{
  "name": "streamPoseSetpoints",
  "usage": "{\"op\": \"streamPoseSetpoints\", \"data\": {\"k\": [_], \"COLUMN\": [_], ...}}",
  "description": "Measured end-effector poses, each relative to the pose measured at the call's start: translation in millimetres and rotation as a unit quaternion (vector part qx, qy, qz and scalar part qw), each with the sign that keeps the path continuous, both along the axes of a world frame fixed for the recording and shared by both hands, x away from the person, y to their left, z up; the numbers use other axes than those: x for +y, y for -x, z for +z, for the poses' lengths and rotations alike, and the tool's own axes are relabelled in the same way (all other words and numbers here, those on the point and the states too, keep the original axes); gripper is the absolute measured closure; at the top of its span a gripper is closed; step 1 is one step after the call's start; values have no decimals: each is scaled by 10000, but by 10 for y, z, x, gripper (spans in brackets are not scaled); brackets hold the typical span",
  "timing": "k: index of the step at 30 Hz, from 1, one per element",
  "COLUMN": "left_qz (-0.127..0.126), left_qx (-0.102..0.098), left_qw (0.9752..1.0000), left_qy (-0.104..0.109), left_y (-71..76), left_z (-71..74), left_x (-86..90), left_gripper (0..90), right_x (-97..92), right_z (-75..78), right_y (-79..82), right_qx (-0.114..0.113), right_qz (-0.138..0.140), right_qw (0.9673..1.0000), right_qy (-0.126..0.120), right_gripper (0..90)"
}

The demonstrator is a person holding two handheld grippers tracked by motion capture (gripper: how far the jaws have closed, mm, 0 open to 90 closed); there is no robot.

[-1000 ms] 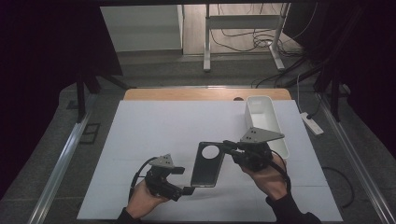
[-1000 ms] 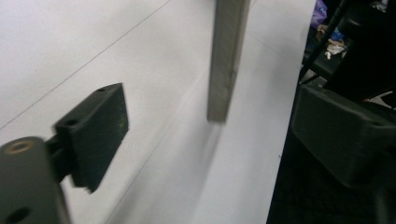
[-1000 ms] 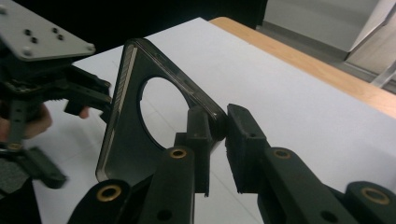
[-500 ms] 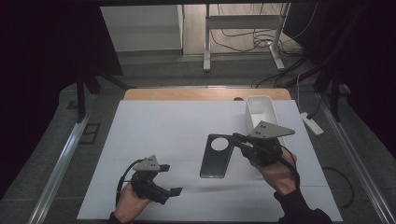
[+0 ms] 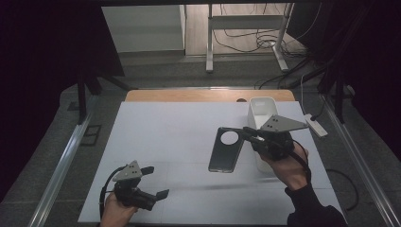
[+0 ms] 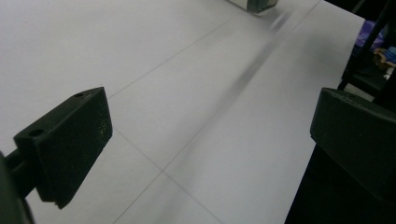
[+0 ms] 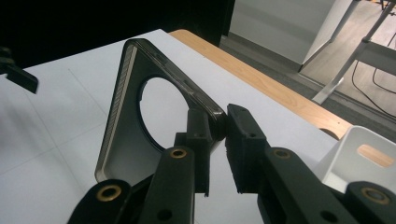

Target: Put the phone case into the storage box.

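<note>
A dark phone case (image 5: 226,152) with a round camera hole hangs tilted above the white table (image 5: 179,123). My right gripper (image 5: 246,134) is shut on its upper edge. In the right gripper view the case (image 7: 123,121) stands on edge, its rim pinched between the pads of the right gripper (image 7: 219,126). My left gripper (image 5: 156,182) is at the lower left, well apart from the case. Its jaws have just been opening and stand open with nothing between them. In the left gripper view the left gripper (image 6: 217,135) spans bare table.
A white bin (image 5: 263,111) stands at the back right of the table, just behind my right hand, and the same bin (image 7: 364,158) has a slot handle. A wooden strip (image 5: 208,96) runs along the far edge. A power strip (image 5: 316,126) lies off the right side.
My left gripper has let go of the case's lower end and drawn back to the lower left. The right gripper has lifted the case and carried it right, toward the bin.
</note>
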State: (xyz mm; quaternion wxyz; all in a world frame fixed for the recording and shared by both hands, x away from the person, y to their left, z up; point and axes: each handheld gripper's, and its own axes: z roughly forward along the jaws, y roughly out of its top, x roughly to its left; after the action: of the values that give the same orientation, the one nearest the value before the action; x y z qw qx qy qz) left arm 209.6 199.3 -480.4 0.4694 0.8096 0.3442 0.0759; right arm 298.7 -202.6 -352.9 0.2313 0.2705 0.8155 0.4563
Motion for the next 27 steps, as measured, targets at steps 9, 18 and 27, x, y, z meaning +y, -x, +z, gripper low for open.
{"op": "streamPoseSetpoints", "data": {"k": [9,18,27], "left_qz": [420,830,1181], "left_qx": [-100,-91,19], "left_qw": [9988,9961,9924], "left_qy": [-229,-279,-348], "left_y": [145,294,442], "left_z": [-31,-53,-112], "left_x": [166,343,502], "left_gripper": [0,0,0], "right_x": [-63,-128,-197], "right_z": [64,111,187], "right_y": [-65,-132,-207], "right_qx": [-24,-18,-80], "right_qz": [-104,-189,-268], "right_qw": [9999,9998,9996], "right_qy": [-22,-35,-58], "right_gripper": [797,797,797]}}
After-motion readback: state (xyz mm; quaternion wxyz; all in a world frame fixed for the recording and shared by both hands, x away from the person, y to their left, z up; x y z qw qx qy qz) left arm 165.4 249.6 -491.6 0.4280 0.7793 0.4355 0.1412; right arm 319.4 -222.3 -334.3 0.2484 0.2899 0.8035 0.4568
